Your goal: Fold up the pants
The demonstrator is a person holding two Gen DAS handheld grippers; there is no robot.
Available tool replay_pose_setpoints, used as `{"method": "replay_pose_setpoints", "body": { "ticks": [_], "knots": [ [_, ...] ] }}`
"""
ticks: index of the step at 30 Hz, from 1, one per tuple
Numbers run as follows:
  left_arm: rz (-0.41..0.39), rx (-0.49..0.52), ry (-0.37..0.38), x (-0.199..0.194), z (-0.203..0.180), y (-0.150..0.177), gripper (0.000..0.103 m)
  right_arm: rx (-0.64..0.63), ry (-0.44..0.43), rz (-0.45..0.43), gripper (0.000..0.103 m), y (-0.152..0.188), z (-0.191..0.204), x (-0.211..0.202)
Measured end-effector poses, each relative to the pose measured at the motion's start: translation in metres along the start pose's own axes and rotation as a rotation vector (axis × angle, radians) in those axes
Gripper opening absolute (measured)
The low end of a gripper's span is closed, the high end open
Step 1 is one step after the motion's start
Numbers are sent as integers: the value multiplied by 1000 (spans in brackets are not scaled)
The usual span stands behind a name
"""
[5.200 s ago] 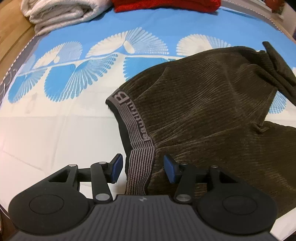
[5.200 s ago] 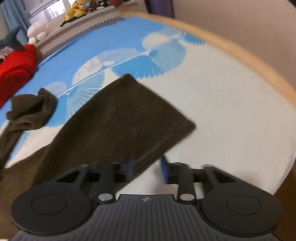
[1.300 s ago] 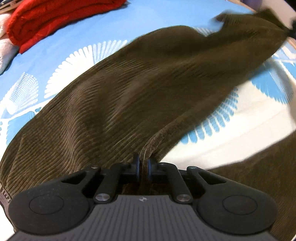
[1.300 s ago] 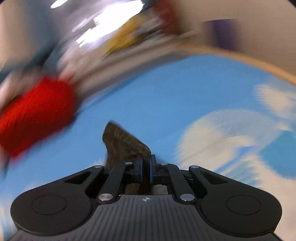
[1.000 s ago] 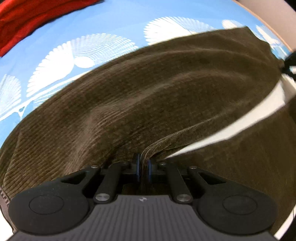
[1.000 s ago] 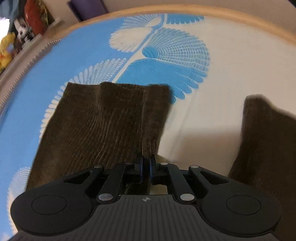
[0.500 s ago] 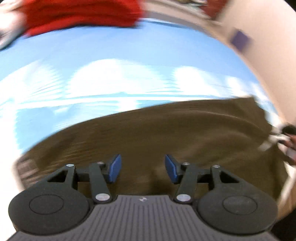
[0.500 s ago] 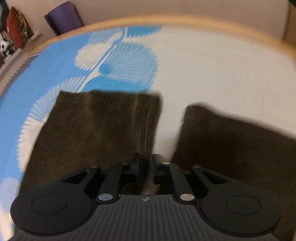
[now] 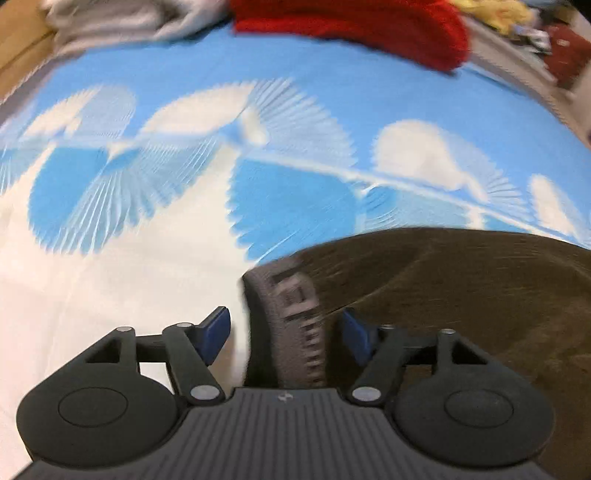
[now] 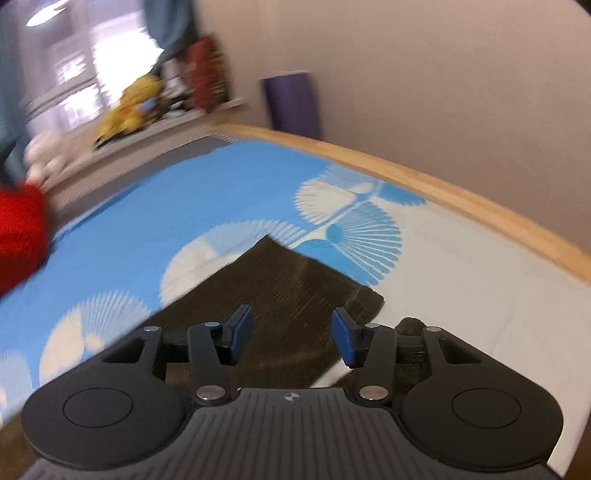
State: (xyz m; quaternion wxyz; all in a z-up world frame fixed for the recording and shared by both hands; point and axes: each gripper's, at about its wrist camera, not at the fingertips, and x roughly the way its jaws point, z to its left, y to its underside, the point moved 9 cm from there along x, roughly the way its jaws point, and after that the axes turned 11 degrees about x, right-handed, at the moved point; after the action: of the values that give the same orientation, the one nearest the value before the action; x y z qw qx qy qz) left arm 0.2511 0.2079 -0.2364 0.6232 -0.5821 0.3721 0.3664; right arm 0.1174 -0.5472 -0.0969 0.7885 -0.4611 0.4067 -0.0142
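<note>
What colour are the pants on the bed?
Dark brown, ribbed pants with a grey waistband; clearest in the left wrist view.

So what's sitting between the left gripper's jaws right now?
In the left wrist view, the grey waistband of the pants lies between the open jaws of the left gripper, not clamped.

Bare blue-and-white sheet (image 9: 155,229) lies open ahead and to the left of the left gripper (image 9: 284,334), whose spread jaws straddle the grey waistband (image 9: 291,317) of the brown pants (image 9: 461,295); far edge blocked by a red bundle (image 9: 351,26) and pale folded cloth (image 9: 122,18). Right gripper (image 10: 291,338), jaws apart over the pant leg end (image 10: 295,284): bare sheet (image 10: 461,280) to its right, bounded by the wooden bed rim (image 10: 461,199) and wall. Purple roll (image 10: 291,103) stands beyond the rim.
</note>
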Motion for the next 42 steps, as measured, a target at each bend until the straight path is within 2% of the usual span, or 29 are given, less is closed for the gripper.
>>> {"method": "replay_pose_setpoints", "body": {
  "ticks": [1, 3, 6, 7, 9, 10, 11, 13, 16, 19, 21, 22, 24, 27, 29, 32, 33, 34, 35, 36, 37, 39, 41, 42],
  "knots": [
    [35, -19, 18, 11, 0, 6, 72, -18, 8, 9, 50, 1, -3, -3],
    [55, -25, 44, 22, -8, 15, 73, -24, 21, 27, 50, 4, -15, -8],
    [6, 12, 44, 30, -20, 7, 71, -15, 10, 44, 50, 8, -29, -30],
    [-4, 33, 43, 32, -24, 5, 67, -15, 8, 44, 50, 9, -33, -36],
    [-13, 58, 31, 32, -28, -1, 48, -9, 9, 32, 50, 10, -41, -50],
    [-20, 45, 28, 32, -24, -4, 42, -3, 13, 30, 50, 11, -45, -55],
    [-32, 27, 23, 26, -21, -8, 37, 7, 17, 33, 50, 13, -49, -57],
    [-52, 19, -5, 17, -19, -11, 37, 29, 15, 35, 50, 16, -54, -61],
    [-46, 49, -51, 5, -25, -10, 42, 45, 12, 36, 50, 19, -54, -62],
    [-13, 9, -54, -20, -23, -10, 46, 45, 5, 54, 50, 22, -52, -57],
    [-19, -15, -35, -43, -18, -10, 56, 53, -13, 62, 50, 22, -48, -56],
    [-5, -22, -31, -57, -15, -7, 59, 57, -25, 66, 50, 22, -46, -55],
    [17, -9, -14, -78, -12, 3, 72, 61, -53, 78, 50, 23, -39, -52],
    [31, 44, 8, -106, -13, 36, 84, 52, -97, 90, 50, 24, -26, -51],
    [65, 26, 32, -106, -15, 66, 84, 24, -125, 94, 50, 26, -16, -52],
    [119, 4, 36, -84, -17, 115, 84, -19, -152, 95, 50, 30, -5, -55],
    [134, 3, 19, -74, -16, 132, 79, -22, -158, 99, 50, 31, -3, -57],
    [227, 52, -7, -60, -16, 154, 67, -23, -166, 106, 50, 32, -2, -59],
    [243, 102, -10, -56, -17, 162, 58, -22, -172, 110, 50, 34, -2, -61],
    [199, 136, 4, -60, -19, 161, 47, -23, -174, 113, 50, 35, -1, -63],
    [189, 169, 22, -62, -20, 161, 43, -28, -174, 119, 50, 37, -1, -65],
    [188, 171, 45, -65, -16, 163, 38, -39, -181, 128, 50, 40, 0, -67],
    [188, 126, 58, -68, -11, 165, 39, -53, -191, 129, 50, 41, 2, -71],
    [187, 115, 51, -70, -10, 164, 43, -60, -192, 125, 50, 41, 2, -73]
  ]
}}
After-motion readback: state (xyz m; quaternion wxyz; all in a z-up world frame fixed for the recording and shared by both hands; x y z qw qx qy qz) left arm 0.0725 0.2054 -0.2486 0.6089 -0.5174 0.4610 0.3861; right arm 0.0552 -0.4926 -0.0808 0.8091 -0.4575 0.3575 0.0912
